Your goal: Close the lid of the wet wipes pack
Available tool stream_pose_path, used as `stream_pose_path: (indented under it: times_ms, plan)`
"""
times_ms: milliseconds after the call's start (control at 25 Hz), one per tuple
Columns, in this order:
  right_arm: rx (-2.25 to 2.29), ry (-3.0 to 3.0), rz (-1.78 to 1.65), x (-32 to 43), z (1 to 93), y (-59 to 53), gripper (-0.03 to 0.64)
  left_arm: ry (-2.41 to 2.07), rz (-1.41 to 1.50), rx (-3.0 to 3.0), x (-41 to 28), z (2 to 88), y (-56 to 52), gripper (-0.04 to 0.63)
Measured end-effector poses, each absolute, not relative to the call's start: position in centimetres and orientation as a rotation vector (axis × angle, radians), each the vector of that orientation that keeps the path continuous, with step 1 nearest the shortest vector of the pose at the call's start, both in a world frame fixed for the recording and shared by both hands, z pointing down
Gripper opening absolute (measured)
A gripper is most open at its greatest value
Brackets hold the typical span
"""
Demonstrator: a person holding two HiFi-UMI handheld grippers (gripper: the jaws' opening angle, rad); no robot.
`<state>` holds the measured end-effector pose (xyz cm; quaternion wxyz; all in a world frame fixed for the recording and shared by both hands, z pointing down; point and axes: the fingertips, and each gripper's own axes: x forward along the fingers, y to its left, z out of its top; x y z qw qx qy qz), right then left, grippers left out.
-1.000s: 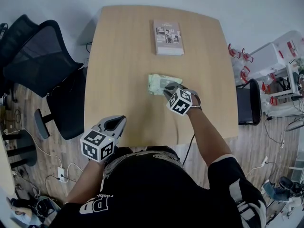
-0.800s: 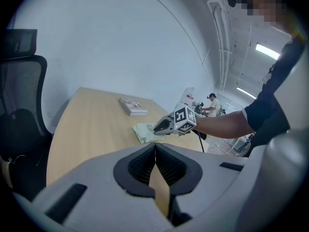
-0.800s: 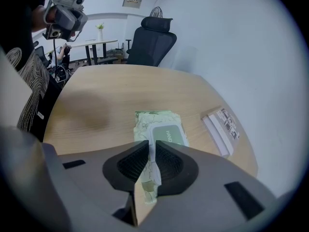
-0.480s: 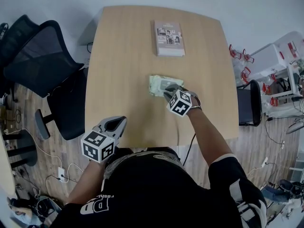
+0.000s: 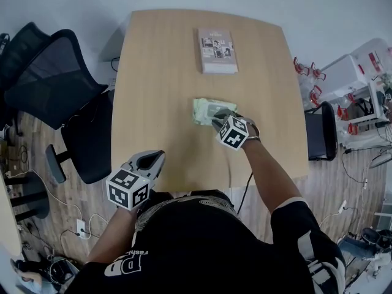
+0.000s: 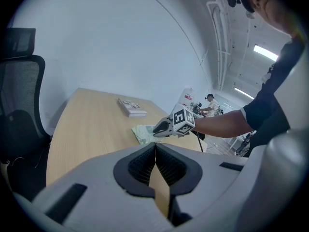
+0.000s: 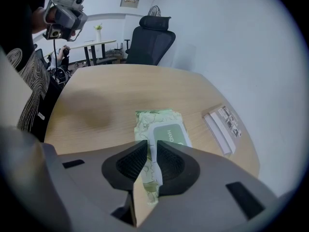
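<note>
Just been opening to a narrow gap on right gripper [image 7: 151, 146] fingers, gripping nothing. Wet wipes pack [image 7: 161, 124] flat on desk [image 5: 159, 72] directly under fingertips, lid down. Pressed together and empty on left gripper [image 6: 155, 146] fingers, pack well beyond.

Head view overhead; gripper views low, near (all share wipes pack [image 5: 205, 109]).

The wet wipes pack [image 5: 207, 109] is a soft, pale green packet with a leafy print. It lies flat near the middle of the bench [image 5: 159, 72]. Its lid [image 7: 170, 132], a rounded grey-green flap with white lettering, lies down flat on the pack's top face.
</note>
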<state>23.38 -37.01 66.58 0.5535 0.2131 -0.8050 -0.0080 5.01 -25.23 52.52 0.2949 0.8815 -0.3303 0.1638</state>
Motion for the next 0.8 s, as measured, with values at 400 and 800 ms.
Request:
stream_pose_path:
  times_ms: [400,800]
  plan:
    - [0.695,-1.967,-0.012,21.8,61.5,-35.0,0.064,-0.787,0.429,2.435,4.4,51.7,-25.1,0.018]
    - [1.033,-2.153,0.169,18.3,55.4,-28.9,0.009,-0.637,0.428,2.561,3.5,50.2,-24.4,0.018]
